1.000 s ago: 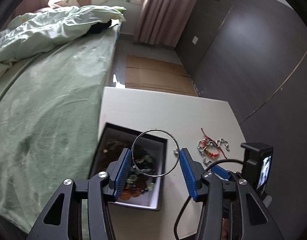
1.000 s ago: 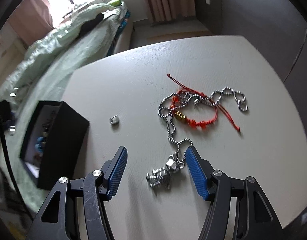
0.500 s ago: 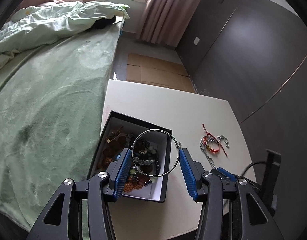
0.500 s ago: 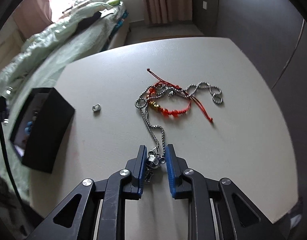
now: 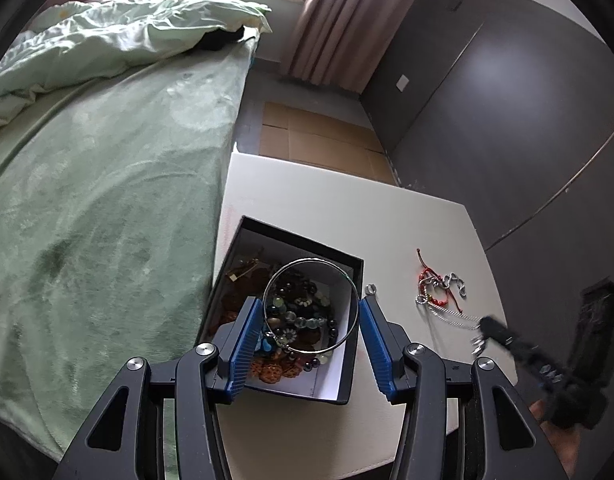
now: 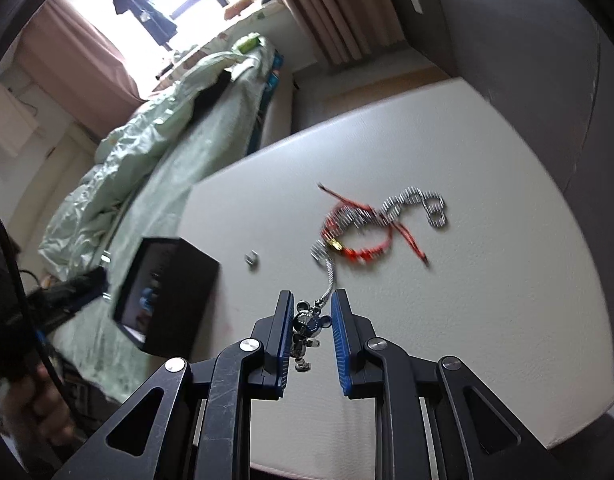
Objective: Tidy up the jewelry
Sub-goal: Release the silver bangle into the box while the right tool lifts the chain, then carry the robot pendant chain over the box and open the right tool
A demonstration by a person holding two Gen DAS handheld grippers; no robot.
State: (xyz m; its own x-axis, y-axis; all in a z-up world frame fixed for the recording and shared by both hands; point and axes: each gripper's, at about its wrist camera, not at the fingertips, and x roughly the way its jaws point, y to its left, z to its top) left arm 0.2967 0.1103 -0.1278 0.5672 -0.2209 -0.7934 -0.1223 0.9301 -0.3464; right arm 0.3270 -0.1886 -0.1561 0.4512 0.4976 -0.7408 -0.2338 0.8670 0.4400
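My left gripper (image 5: 311,312) is shut on a thin silver bangle (image 5: 311,260) and holds it over the open black box (image 5: 303,241), which is full of beaded jewelry. My right gripper (image 6: 311,298) is shut on the metal mouse pendant (image 6: 307,322) of a silver chain necklace (image 6: 411,200). The pendant hangs off the white table (image 6: 487,300) and the chain runs taut up to it. A red cord bracelet (image 6: 359,254) lies tangled with the chain. A small silver ring (image 6: 251,257) rests between the pile and the black box (image 6: 167,292). The left wrist view shows the right gripper (image 5: 487,326) blurred, and the chain (image 5: 447,316).
A bed with a green blanket (image 5: 107,200) runs along the table's left edge, close to the box. Dark panels (image 5: 507,120) stand behind and to the right of the table. A person's hand (image 6: 35,408) and a black cable show at lower left in the right wrist view.
The right gripper closed on the mouse pendant and lifted it, pulling the chain straight. The left gripper kept its hold on the bangle, and the box now sits more fully under it.
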